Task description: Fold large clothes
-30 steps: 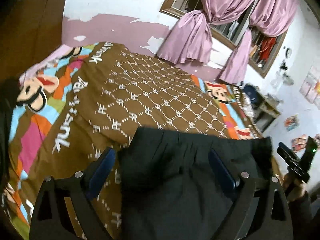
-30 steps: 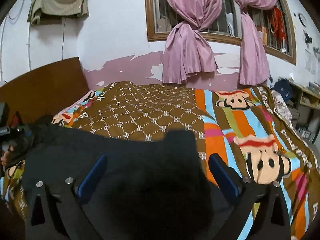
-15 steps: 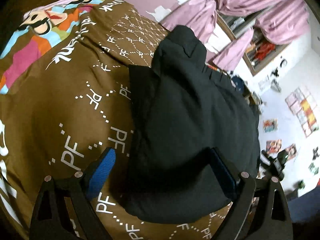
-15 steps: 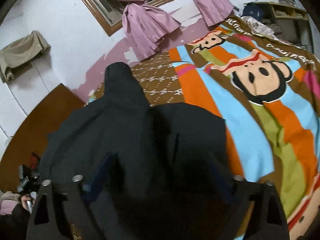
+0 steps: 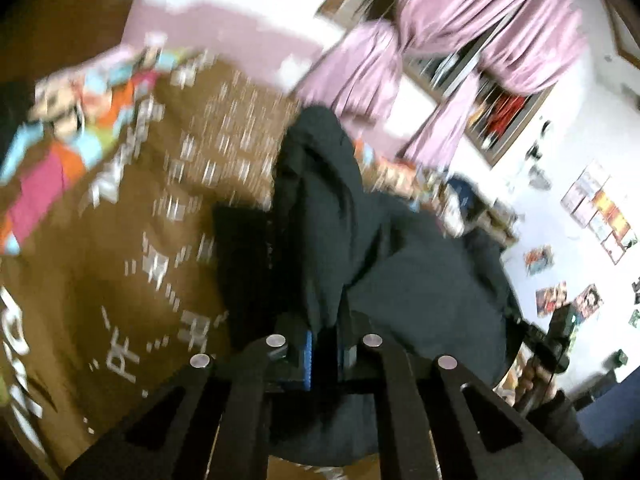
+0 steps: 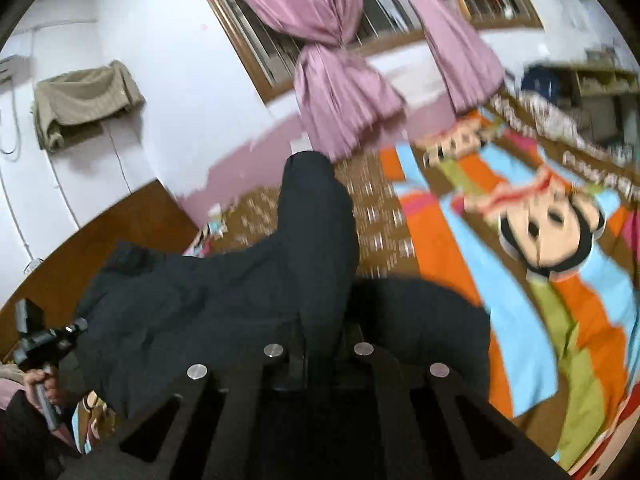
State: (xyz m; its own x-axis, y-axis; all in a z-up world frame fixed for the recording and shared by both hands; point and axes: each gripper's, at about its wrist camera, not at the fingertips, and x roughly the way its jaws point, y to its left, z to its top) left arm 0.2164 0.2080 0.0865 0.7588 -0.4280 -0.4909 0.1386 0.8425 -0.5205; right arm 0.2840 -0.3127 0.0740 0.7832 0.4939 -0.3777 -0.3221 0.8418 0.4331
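Black garment (image 5: 400, 264) is pinched by both grippers at once. In the left wrist view, the fingers (image 5: 307, 354) of the left gripper (image 5: 322, 354) are pressed together on a fold of the dark cloth, and the blue pads show on each side of this fold. In the right wrist view, the fingers (image 6: 296, 344) of the right gripper (image 6: 322, 342) are also closed on a fold of the black garment (image 6: 240, 300), which rises between them as a narrow ridge and goes away from the camera.

The cloth hangs as a wide sheet between the two grippers, over the bed. Under it lies the bed cover (image 5: 132, 216), brown with white signs on the left part; on the right part, in the right wrist view, the bed cover (image 6: 520, 272) has orange, blue and green stripes and a cartoon monkey face.

At the far side, pink curtains (image 6: 340, 80) are tied in front of a window with a brown frame. A beige cloth (image 6: 84, 100) hangs on the white wall at far left. The person's left hand (image 6: 46, 384) holds the handle of the other gripper at the near left edge of the right wrist view. Both views are blurred.
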